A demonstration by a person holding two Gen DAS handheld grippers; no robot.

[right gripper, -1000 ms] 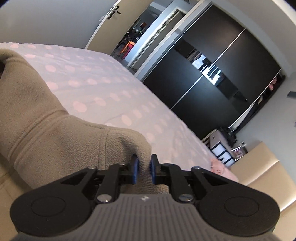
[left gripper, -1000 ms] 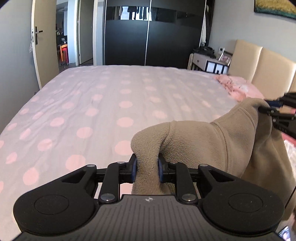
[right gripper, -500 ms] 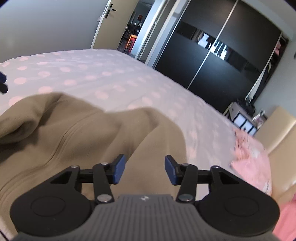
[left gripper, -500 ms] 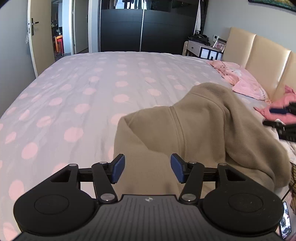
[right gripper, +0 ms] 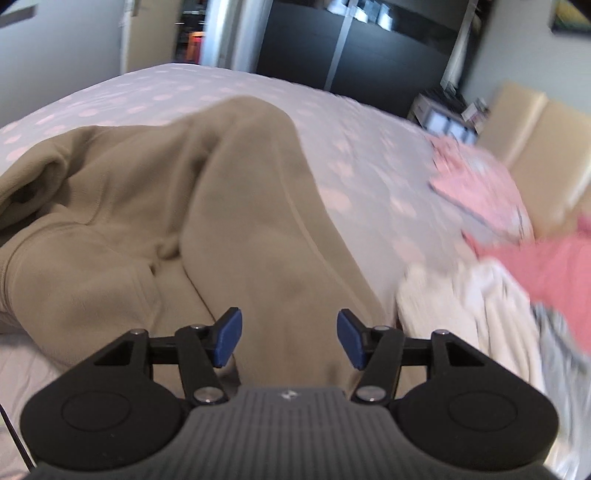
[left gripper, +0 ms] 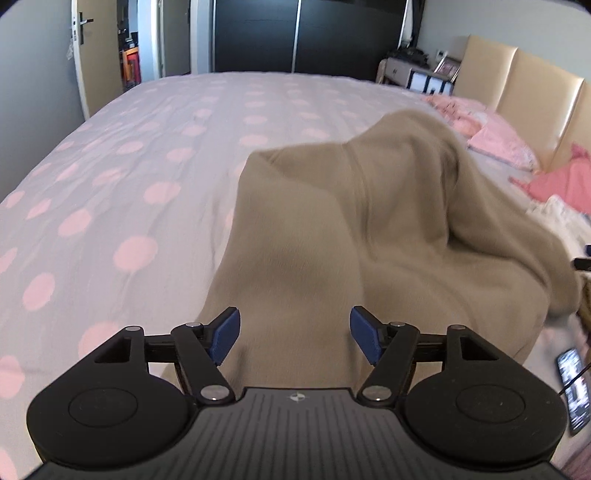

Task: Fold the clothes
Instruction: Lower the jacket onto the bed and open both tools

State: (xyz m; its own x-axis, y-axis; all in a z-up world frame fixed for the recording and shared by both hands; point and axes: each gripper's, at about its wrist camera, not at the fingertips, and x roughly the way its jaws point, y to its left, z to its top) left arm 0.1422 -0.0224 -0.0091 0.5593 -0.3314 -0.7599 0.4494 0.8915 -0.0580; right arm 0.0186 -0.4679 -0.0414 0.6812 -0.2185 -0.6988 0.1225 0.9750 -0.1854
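Your left gripper (left gripper: pixel 294 339) is opening, jaws spreading wide with the blue pads (left gripper: pixel 224 338) clear of the cloth; the fabric is lying between and below them, not pinched. Your right gripper (right gripper: pixel 289 338) is doing the same: jaws opening, pads (right gripper: pixel 229 336) standing apart over a long fold of cloth, gripping nothing.

Bed (left gripper: pixel 147 155) is filling most of both views, covered in a pale sheet with pink dots and stretching away toward the far wall.

Tan fleece garment (left gripper: pixel 369 221) is lying loose on the near part of the bed, right of centre in the left wrist view. It is bunching up in a hump toward the far side, with a ribbed seam running across it. In the right wrist view the same garment (right gripper: pixel 155 206) is sprawling left of centre, one long section running straight toward your right gripper.

Dark wardrobe (left gripper: pixel 295 33) is standing beyond the far edge of the bed. Padded beige headboard (left gripper: pixel 524 99) is running along the right.

Pink clothes (right gripper: pixel 491 192) are lying near the headboard, well apart from the fleece. White garment (right gripper: pixel 480 306) is heaping just beside the fleece's right edge.

Phone (left gripper: pixel 574 387) is lying at the lower right edge, screen lit.
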